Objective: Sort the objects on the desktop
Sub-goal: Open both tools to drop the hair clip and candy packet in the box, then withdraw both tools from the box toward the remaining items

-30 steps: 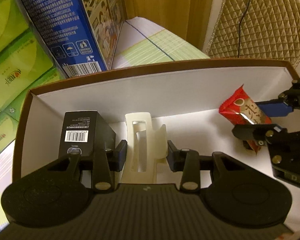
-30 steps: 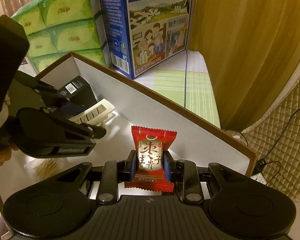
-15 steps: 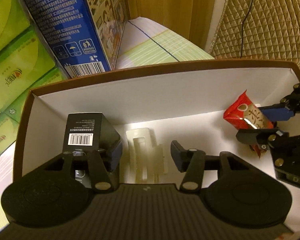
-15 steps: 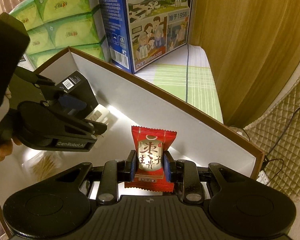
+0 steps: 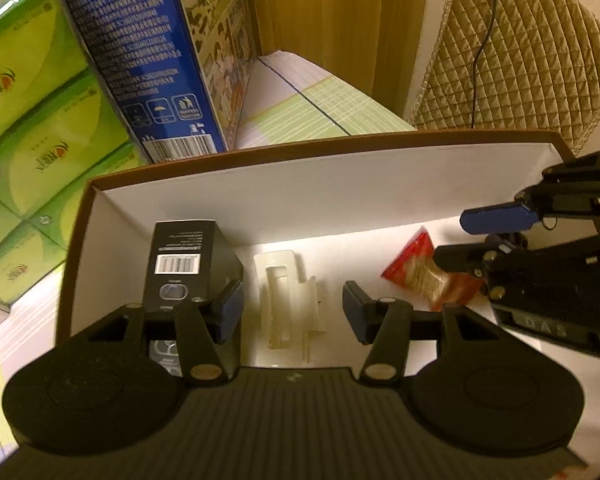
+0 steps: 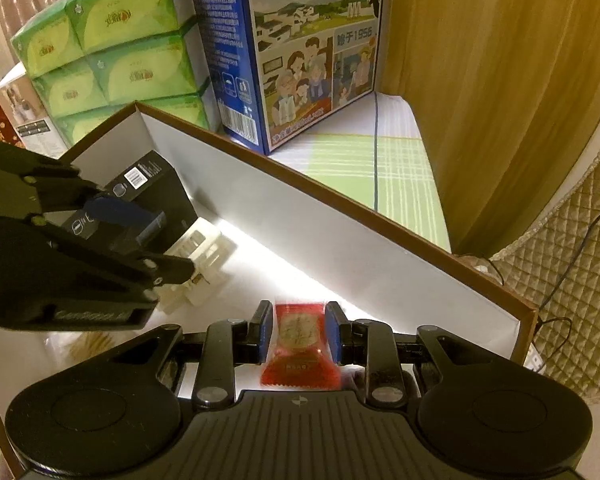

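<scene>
Left gripper: jaws spread wide, holding nothing; it hangs over the floor of the box with its blue pads on either side of the clip, clear of it.
Clip: cream plastic, lying flat on the white floor of the box near the back wall, between the black carton and the candy.
Right gripper: jaws parted a little, one blue pad on each side of the candy; the frame is blurred there, so I cannot tell whether the pads touch the wrapper.
Candy: red wrapper with a pale label, down on the floor of the box near its right end; in the left wrist view it lies just below the right gripper's fingers.
Black carton: stands at the left end of the box, barcode label facing up, just beside the left gripper's left finger.
Box: open, brown rim, white inside, sitting on a checked cloth.
Behind the box: a blue milk carton and stacked green tissue packs.
</scene>
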`<state>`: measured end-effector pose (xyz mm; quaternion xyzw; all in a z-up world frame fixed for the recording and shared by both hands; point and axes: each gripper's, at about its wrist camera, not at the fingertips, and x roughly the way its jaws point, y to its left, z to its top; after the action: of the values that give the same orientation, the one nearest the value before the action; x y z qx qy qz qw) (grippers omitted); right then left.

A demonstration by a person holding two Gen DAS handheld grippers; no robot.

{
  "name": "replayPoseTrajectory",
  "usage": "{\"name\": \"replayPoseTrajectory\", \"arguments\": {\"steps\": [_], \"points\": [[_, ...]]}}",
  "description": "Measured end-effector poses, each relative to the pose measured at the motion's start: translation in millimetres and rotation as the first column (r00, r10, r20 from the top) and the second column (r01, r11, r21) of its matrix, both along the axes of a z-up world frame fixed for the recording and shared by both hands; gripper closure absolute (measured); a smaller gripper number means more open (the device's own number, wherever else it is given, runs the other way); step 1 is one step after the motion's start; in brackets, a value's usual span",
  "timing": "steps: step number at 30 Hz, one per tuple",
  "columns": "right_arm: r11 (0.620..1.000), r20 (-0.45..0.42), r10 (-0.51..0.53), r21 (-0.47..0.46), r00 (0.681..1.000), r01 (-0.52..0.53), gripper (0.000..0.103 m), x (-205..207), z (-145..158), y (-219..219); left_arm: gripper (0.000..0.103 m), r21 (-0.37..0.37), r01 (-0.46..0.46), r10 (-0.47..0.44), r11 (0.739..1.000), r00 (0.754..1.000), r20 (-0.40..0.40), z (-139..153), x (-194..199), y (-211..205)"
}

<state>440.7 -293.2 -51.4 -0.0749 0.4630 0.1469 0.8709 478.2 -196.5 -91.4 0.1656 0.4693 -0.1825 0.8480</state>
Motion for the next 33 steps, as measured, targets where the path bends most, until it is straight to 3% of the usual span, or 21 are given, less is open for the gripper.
{"name": "replayPoseTrajectory", "arguments": {"steps": [3,5,11,19,33], "points": [[1.000,0.006,0.017,0.012,1.000,-0.017,0.069,-3,5,1,0.047,-0.005,-0.010,0.010,1.000,1.000,0.010,7,-7,5],[0.999,0.018,0.026,0.021,0.999,-0.026,0.036,-9,10,0,0.043,-0.022,-0.021,0.021,1.000,1.000,0.007,12,-13,10],[0.998,0.069,0.035,0.055,0.997,-0.039,0.004,-27,29,-3,0.029,-0.045,-0.052,0.053,0.998,0.999,0.012,26,-32,21],[0.995,0.076,0.019,0.096,0.997,-0.026,0.002,-55,45,-10,0.020,-0.046,-0.109,0.110,0.993,0.994,0.024,39,-62,33],[0.991,0.089,0.025,0.129,0.996,-0.036,0.002,-120,67,-9,0.015,-0.092,-0.234,0.238,0.968,0.970,0.040,72,-137,63]]}}
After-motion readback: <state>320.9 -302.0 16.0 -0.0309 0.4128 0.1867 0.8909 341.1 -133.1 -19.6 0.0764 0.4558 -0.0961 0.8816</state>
